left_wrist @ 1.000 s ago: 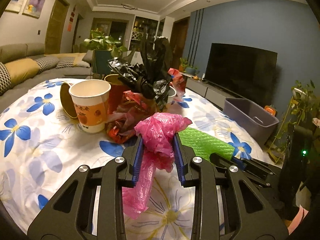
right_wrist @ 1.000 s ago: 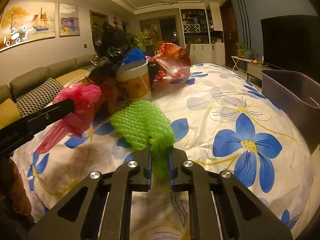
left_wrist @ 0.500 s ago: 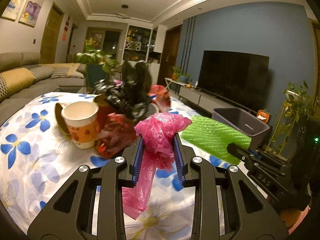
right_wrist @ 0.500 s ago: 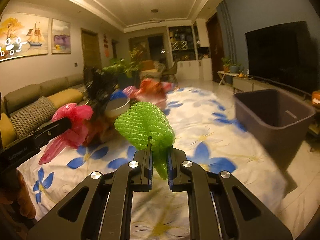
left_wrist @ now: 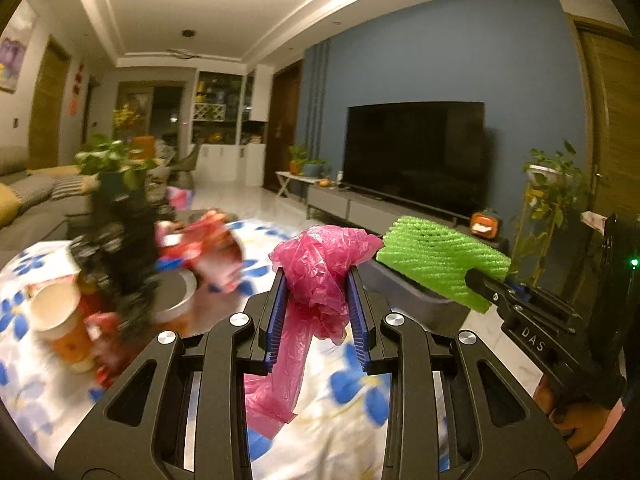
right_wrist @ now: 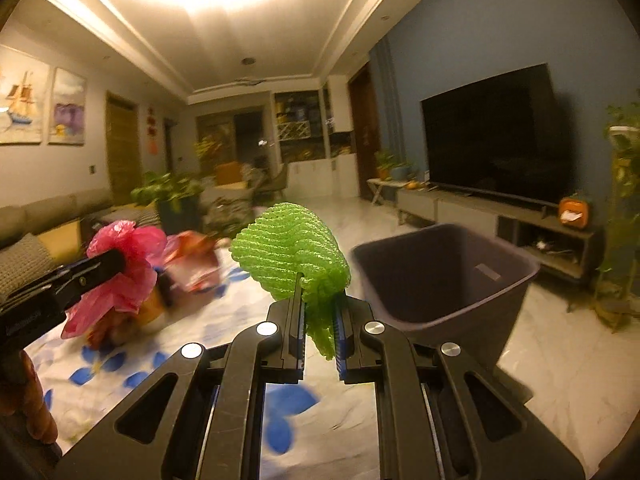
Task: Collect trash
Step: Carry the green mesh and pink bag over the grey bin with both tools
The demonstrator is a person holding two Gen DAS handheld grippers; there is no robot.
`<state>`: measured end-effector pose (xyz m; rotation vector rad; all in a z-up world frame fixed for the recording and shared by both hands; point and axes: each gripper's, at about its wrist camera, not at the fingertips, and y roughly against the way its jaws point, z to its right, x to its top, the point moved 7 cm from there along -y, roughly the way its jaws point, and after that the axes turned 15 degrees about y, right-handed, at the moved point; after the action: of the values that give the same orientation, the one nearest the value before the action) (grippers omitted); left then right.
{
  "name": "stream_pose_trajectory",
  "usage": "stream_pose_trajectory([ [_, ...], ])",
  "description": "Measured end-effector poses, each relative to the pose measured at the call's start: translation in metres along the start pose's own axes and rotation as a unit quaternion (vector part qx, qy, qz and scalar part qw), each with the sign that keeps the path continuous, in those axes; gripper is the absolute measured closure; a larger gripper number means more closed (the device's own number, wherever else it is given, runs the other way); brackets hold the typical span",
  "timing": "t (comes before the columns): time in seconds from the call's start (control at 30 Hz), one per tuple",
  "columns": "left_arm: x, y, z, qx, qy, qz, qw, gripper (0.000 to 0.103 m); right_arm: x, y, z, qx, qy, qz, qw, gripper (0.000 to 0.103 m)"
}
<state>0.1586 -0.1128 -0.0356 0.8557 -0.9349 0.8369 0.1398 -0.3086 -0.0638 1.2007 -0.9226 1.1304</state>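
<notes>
Left gripper (left_wrist: 316,300): jaws clamped on a pink plastic bag (left_wrist: 320,272); light, limp, slippery, best pinched at its bunched middle. Right gripper (right_wrist: 320,326): jaws narrow, pinching green foam netting (right_wrist: 292,252); soft, springy. Bin (right_wrist: 444,276) at two o'clock.

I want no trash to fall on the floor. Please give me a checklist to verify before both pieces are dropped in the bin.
1. Left gripper holds the pink bag: ok.
2. Right gripper holds the green foam net: ok.
3. Bin open, upright: ok.
4. Bin has room inside: ok.
5. Net directly over the bin: not ok, it is beside it.
6. Pink bag over the bin: cannot tell.
</notes>
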Motion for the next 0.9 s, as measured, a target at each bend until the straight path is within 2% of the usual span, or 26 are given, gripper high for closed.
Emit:
stream_pose_trajectory([
  [0.23,0.010,-0.054,0.049,-0.049,-0.006,-0.020,0.9986,0.074,0.009,-0.014,0.058,-0.075,-0.010,0.002,0.997,0.091],
  [0.4,0.013,-0.091,0.084,-0.075,-0.022,-0.024,0.9966,0.074,0.012,-0.024,0.088,-0.107,-0.024,0.000,0.994,0.090],
  [0.57,0.013,-0.127,0.102,-0.095,-0.014,-0.029,0.9950,0.074,0.009,-0.034,0.102,-0.119,-0.033,-0.003,0.992,0.090],
  [0.9,0.005,-0.184,0.113,-0.118,0.011,-0.052,0.9916,0.074,0.011,-0.052,0.112,-0.129,-0.031,-0.002,0.991,0.090],
])
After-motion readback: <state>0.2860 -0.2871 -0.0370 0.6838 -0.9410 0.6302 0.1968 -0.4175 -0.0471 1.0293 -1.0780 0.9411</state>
